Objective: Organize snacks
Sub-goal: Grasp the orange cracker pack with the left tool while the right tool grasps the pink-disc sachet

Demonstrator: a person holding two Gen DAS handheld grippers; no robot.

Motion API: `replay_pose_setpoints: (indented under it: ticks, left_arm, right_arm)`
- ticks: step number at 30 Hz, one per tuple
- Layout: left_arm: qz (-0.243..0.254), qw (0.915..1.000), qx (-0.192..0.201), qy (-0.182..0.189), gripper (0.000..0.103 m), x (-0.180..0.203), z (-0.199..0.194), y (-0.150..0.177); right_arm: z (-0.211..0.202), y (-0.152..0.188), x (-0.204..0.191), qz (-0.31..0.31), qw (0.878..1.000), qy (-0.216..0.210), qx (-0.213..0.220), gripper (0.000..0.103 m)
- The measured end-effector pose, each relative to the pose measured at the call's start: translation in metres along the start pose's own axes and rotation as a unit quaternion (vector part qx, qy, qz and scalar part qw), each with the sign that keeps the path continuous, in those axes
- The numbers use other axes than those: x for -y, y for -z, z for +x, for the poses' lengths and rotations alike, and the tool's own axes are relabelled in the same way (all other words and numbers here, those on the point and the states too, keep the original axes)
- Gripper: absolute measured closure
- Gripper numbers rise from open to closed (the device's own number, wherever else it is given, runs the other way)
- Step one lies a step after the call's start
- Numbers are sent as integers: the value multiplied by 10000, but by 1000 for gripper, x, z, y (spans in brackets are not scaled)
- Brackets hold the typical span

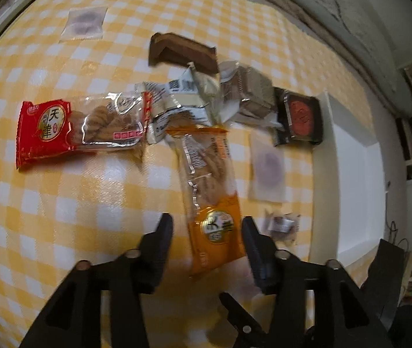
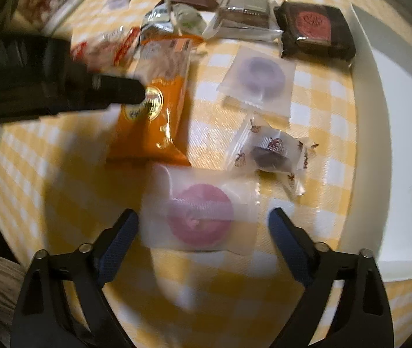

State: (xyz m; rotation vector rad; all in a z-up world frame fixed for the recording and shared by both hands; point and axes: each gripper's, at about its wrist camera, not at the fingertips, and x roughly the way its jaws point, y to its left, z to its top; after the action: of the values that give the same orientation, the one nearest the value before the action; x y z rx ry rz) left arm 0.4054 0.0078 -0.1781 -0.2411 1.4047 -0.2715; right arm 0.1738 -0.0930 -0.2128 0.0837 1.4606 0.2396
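Long orange plastic snack packet (image 1: 211,203) is seen lying flat on the yellow-checked counter (image 1: 61,203), its near end between the parted jaws of the left gripper (image 1: 207,226), untouched. Just beside it, a pink round sweet in a translucent wrapper (image 2: 200,214) is straddled by the wide-open right gripper (image 2: 203,217).

The table (image 1: 61,217) carries a yellow-and-white checked cloth. Directly on it lie a red packet (image 1: 46,133), an orange packet (image 1: 214,203), a dark box (image 1: 300,119), a pink pastry (image 2: 200,214) and two purple pastries (image 2: 259,78).
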Motion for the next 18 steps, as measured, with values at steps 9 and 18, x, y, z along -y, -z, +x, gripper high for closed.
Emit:
replay_pose_setpoints:
  ticks: [9, 18]
  left_arm:
    - [-131, 9999, 26, 43, 43, 8, -12, 14]
    - [-219, 9983, 170, -510, 46, 33, 11, 20]
  right_arm:
    - [-33, 17, 8, -276, 9985, -437, 174, 39]
    - [-74, 25, 42, -27, 9968, -571, 560, 39]
